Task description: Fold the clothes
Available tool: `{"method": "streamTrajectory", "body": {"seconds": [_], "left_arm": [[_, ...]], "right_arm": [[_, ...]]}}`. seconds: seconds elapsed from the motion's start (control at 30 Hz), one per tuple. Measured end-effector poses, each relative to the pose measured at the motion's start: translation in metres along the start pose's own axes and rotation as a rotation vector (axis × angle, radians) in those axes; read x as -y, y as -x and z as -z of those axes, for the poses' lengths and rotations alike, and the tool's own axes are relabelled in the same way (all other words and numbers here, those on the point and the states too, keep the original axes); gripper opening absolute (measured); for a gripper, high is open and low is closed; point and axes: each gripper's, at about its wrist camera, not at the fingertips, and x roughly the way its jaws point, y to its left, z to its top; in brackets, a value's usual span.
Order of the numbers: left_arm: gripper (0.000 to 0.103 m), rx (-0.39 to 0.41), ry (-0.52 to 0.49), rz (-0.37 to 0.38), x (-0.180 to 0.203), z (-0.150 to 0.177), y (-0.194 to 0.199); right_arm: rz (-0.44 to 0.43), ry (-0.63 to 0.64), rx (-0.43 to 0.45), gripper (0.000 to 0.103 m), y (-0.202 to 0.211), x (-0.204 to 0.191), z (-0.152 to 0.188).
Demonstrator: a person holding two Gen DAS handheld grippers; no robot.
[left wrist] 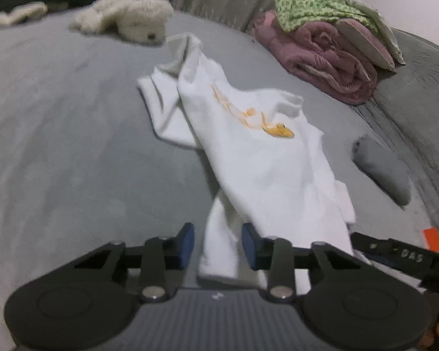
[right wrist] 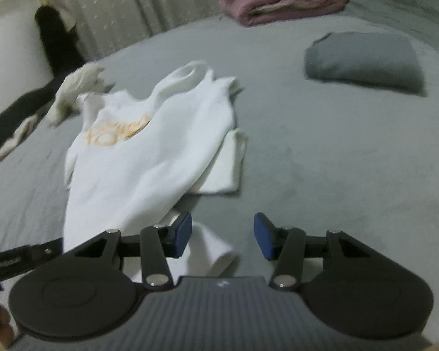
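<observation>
**Soft white shirt, gathered at its near hem**

Because it is thin knit cotton, the white T-shirt [left wrist: 248, 146] will likely handle as light, limp and a little clingy: no stiffness to lean on, so any lifted edge will sag and drag the rest behind it. Seen from the left wrist, it lies crumpled lengthwise on the grey bed sheet [left wrist: 58, 146], an orange print across its chest, the collar end far off and a bunched tail of hem running down between the blue pads [left wrist: 187, 244] of the left claw [left wrist: 218, 245]. That claw is partly drawn in around the fabric, but a sliver of gap shows on the left side, so the pads do not yet pinch it. A fuzzy cream plush toy [left wrist: 131, 20] and a rolled pink quilt [left wrist: 322, 55] topped with green floral cloth [left wrist: 313, 8] sit beyond (well clear of the work).

From the right wrist, the same shirt has its collar far away and a doubled sleeve poking out to the right. The right claw [right wrist: 221, 235] stands spread, a rolled hem corner lying beside its left pad, nothing gripped. A folded grey pillow [right wrist: 363, 58] rests well apart. Best holds, I judge, are the two hem corners, pinched through both layers.
</observation>
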Motion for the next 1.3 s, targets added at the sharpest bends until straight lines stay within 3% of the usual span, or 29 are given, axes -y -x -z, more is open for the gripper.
{"method": "streamTrajectory", "body": {"seconds": [0.1, 0.2, 0.23, 0.37, 0.53, 0.97, 1.1, 1.3], "left_arm": [[0.025, -0.019, -0.007, 0.017, 0.001, 0.002, -0.001], [0.017, -0.031, -0.017, 0.035, 0.001, 0.003, -0.002], [0.012, -0.030, -0.022, 0.038, 0.002, 0.004, -0.002], [0.007, -0.007, -0.021, 0.050, 0.000, 0.005, 0.005], [0.007, 0.064, -0.005, 0.064, -0.005, 0.000, 0.031], [0.006, 0.265, -0.006, 0.063, -0.038, -0.010, 0.127], [0.006, 0.257, -0.021, 0.061, -0.046, -0.005, 0.141], [0.006, 0.183, -0.078, 0.065, -0.046, 0.011, 0.150]], "right_arm": [[-0.004, 0.054, -0.018, 0.051, 0.001, -0.005, 0.006], [-0.023, 0.084, -0.033, 0.043, 0.003, -0.006, 0.010], [-0.033, 0.086, -0.041, 0.034, 0.004, -0.005, 0.010], [-0.034, 0.107, -0.046, 0.009, 0.007, -0.001, 0.011], [-0.063, 0.056, -0.007, 0.007, 0.024, 0.012, 0.005], [-0.031, 0.041, 0.200, 0.007, 0.099, 0.037, -0.006], [-0.041, 0.042, 0.234, 0.007, 0.114, 0.041, -0.004], [-0.044, 0.081, 0.244, 0.007, 0.127, 0.042, -0.001]]}}
